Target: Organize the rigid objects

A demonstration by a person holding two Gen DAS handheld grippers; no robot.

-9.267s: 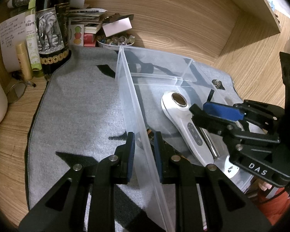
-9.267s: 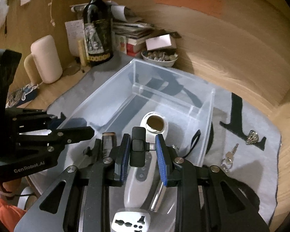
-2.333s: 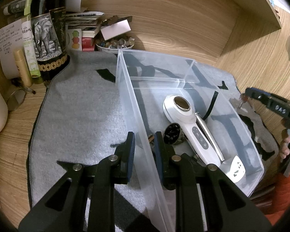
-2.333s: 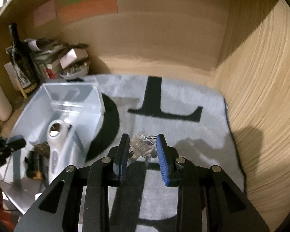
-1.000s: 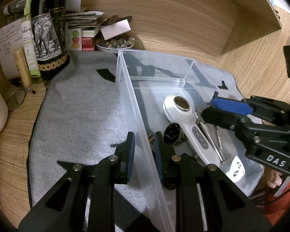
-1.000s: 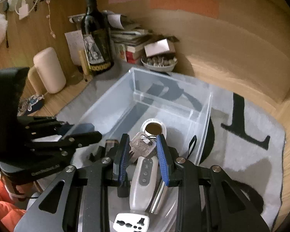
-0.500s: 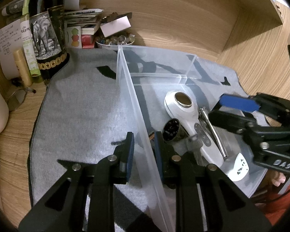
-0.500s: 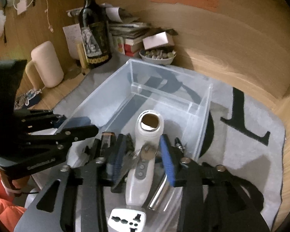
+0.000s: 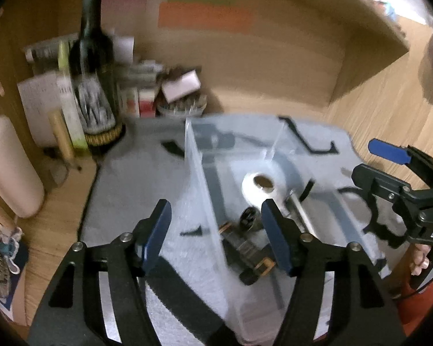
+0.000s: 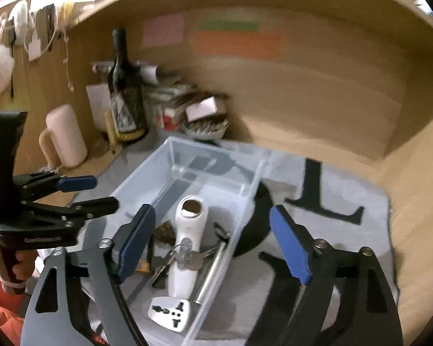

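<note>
The big wooden desk [image 10: 412,201] is carrying a soft grey mat with black shapes [image 10: 346,230]. A clear plastic storage box [image 10: 216,155] is sitting on the mat. A tall dark glass bottle [image 10: 124,92] is standing at the back, near a pale pink mug [image 10: 66,135].

The left gripper [image 9: 216,233] is hanging over the near left wall of the box. Its jaws are opening, and the wall is standing between them without being touched. The right gripper [image 10: 213,242] is hanging over the near end of the box. Its jaws are opening wide too, and they are holding nothing.

Inside the box, a long white plastic handheld device with a round hole at its top [image 10: 187,230] is lying flat. A white plug adapter [image 10: 170,311] is lying at its near end. A shiny metal rod [image 10: 213,271] is lying beside it. A small bunch of silver keys [image 10: 187,255] is resting on top of the white device.
</note>
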